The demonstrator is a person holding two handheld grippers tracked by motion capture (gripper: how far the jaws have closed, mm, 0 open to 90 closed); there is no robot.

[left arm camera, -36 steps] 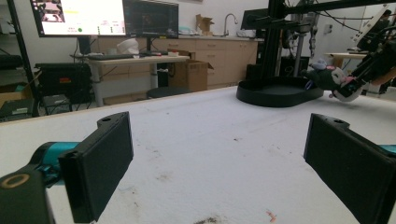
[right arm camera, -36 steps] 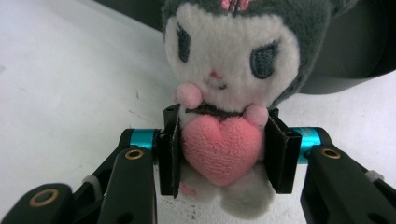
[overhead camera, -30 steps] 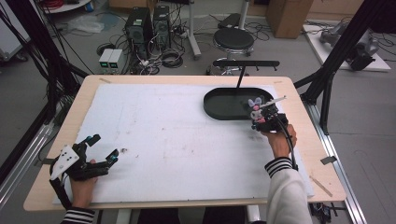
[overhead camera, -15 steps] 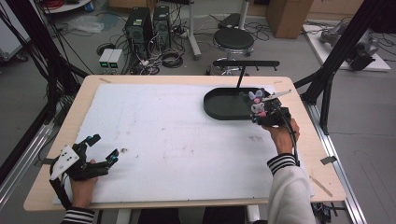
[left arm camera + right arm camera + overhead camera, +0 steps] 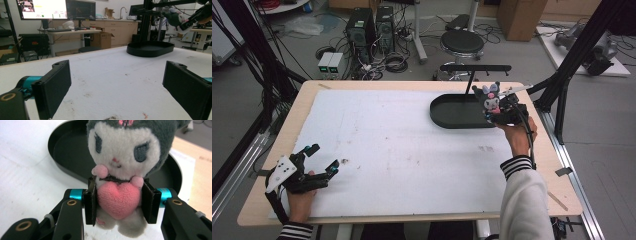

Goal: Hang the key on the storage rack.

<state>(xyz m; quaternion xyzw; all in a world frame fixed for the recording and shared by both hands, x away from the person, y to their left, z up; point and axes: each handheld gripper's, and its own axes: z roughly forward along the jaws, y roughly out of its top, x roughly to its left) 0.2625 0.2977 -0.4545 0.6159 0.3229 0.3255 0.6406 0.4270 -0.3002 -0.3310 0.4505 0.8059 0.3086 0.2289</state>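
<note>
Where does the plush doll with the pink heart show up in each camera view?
High view: the plush doll is upper right, in the right claw, over the black tray's right end.
Left gripper view: top right corner, above the tray.
Right gripper view: centre, clamped between the jaws.
Shared landmark: the black tray.

A plush toy (image 5: 125, 167) with a dark grey hood, a white face, grey-blue stitched eyes and a small pink mouth is seen at the centre of the right gripper view; a pink heart (image 5: 117, 200) is pressed to its front. The right gripper (image 5: 119, 202) is black, with teal collars and brass-coloured rivets. At the upper right of the high view, a black oval tray (image 5: 452, 112) is set on a white table cover (image 5: 387, 150) marked by faint brownish, possibly reddish, specks. The sleeve (image 5: 524, 190) is white with black-and-white striped cuffs. The left gripper (image 5: 319, 160) is black with a grey plate.
</note>
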